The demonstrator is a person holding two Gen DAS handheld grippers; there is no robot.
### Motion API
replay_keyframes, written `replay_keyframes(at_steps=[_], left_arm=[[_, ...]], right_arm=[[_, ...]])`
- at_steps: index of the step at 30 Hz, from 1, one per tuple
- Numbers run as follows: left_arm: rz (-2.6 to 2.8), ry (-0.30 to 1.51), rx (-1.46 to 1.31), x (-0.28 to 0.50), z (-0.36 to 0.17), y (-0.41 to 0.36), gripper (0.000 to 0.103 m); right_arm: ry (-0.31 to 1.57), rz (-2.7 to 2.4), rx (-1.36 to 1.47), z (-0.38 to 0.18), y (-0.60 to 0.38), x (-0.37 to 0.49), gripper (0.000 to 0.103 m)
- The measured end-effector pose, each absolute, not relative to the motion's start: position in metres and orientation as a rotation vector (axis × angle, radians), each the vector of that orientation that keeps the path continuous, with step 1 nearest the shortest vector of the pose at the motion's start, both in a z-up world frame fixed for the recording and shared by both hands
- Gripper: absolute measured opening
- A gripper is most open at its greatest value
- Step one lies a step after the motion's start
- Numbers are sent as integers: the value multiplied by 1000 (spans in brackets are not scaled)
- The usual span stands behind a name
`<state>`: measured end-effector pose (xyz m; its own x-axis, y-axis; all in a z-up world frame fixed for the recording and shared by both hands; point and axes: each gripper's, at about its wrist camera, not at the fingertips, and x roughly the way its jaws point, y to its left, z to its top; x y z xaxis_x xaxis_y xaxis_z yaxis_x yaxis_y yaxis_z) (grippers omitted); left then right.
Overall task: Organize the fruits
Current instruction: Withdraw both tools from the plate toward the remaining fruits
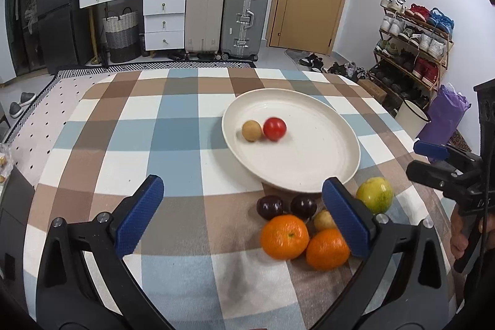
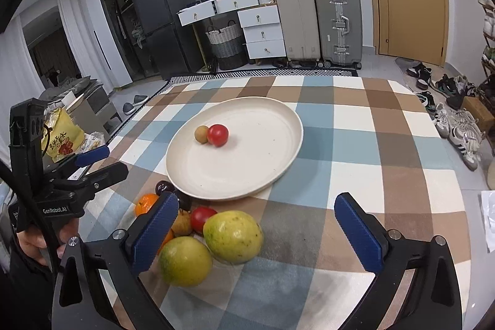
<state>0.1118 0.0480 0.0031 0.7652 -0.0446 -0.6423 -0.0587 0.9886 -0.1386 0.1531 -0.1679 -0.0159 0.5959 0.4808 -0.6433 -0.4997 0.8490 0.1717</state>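
Both grippers spread wide, empty — left gripper [image 1: 243,215], right gripper [image 2: 263,229]. Tomato [image 1: 274,128] touching small tan fruit [image 1: 251,130] on plate [image 1: 324,163].

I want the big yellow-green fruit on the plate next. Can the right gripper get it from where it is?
Probably yes. The right gripper is open and empty, and the yellow-green fruit lies just ahead between its fingers, on top of the cloth, with nothing covering it.
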Motion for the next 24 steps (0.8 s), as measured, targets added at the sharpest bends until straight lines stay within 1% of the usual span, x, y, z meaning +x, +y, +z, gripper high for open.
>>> replay_keyframes(at_steps=[13, 24], left_arm=[[17, 759, -172, 83, -16, 42, 102], [-7, 798, -179, 92, -33, 36, 102]], right_arm=[[798, 549, -1, -30, -181, 142, 103], [847, 564, 20, -49, -176, 141, 103]])
